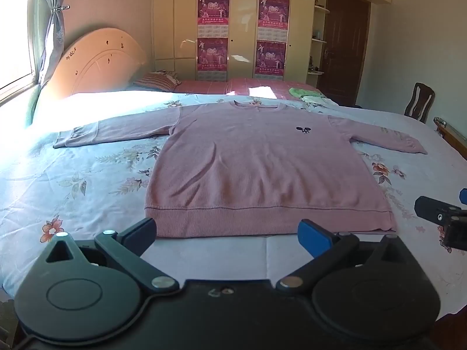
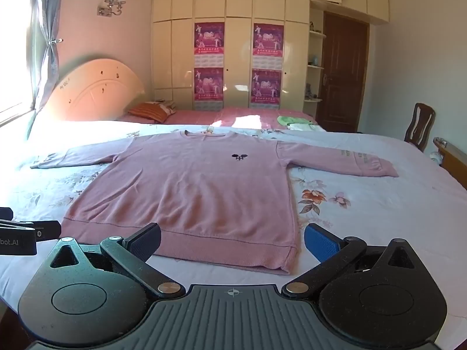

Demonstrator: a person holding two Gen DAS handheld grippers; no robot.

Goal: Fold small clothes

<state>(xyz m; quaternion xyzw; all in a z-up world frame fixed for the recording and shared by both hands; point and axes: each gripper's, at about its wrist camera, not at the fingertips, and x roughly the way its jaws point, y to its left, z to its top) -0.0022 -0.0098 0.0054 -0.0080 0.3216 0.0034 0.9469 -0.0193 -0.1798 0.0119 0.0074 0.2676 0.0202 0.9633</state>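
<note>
Pink sweater (image 1: 262, 169) flat on the bed (image 1: 87, 180), sleeves spread, hem nearest. Left claw (image 1: 227, 234) released, before the hem. Right claw (image 2: 233, 240) released, straddling the hem's right corner.

Place: a home bedroom.
Bed (image 1: 87, 180): floral sheet, curved headboard (image 1: 96, 61) at its head.
Wardrobe (image 2: 233, 49): beyond the bed, cream doors.
Window (image 1: 14, 29): beside the headboard, curtained.

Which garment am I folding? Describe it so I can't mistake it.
On the floral bedsheet, nearest both grippers, lies a pink sweater spread flat, sleeves out. A small dark emblem marks its chest, unlike the green cloth far behind.
</note>
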